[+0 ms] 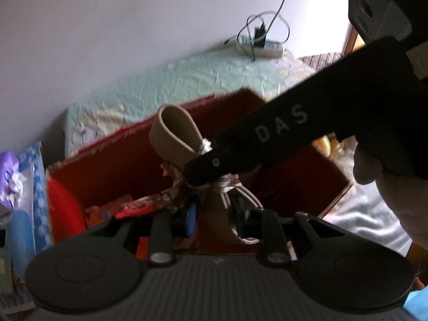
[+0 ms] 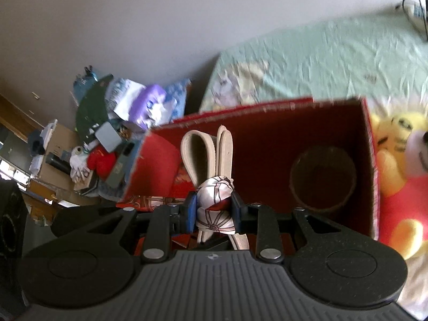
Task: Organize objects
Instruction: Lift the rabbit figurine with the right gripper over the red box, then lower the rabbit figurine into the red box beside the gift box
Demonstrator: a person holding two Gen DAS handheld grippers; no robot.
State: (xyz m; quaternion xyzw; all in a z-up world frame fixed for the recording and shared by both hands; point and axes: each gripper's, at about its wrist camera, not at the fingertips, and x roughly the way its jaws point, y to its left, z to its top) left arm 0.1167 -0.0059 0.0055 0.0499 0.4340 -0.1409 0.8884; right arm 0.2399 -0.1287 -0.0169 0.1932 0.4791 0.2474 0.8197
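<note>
Belt bundle: a flat beige strap folded into tall loops and wrapped at the middle in a glossy white-and-red patterned cloth; it is hanging above the open red box, between both grippers.
Belt loops: smooth, matte and leather-like, with rounded folds standing up toward 12 o'clock in the right wrist view.
Cloth wrap: silky and shiny, bunching into a rounded knot with dark line patterns.
Right gripper: its jaws are clenching on the cloth-wrapped middle of the bundle, with blue pads pressing on both sides.
Left gripper: its jaws are pinching the lower strands of the beige strap and are nearly closed.
Red box: cardboard with straight walls and a dull red inside, sitting on the bed; a round brown ring shape is showing on its inner wall at 3 o'clock of the bundle.
Bed: a crinkled, pale green sheet is covering it.
Plush toy: soft and yellow with a red shirt, lying just beside the box at 3 o'clock.
Power strip: white and long, with cables plugged in, lying at the far end of the bed.
</note>
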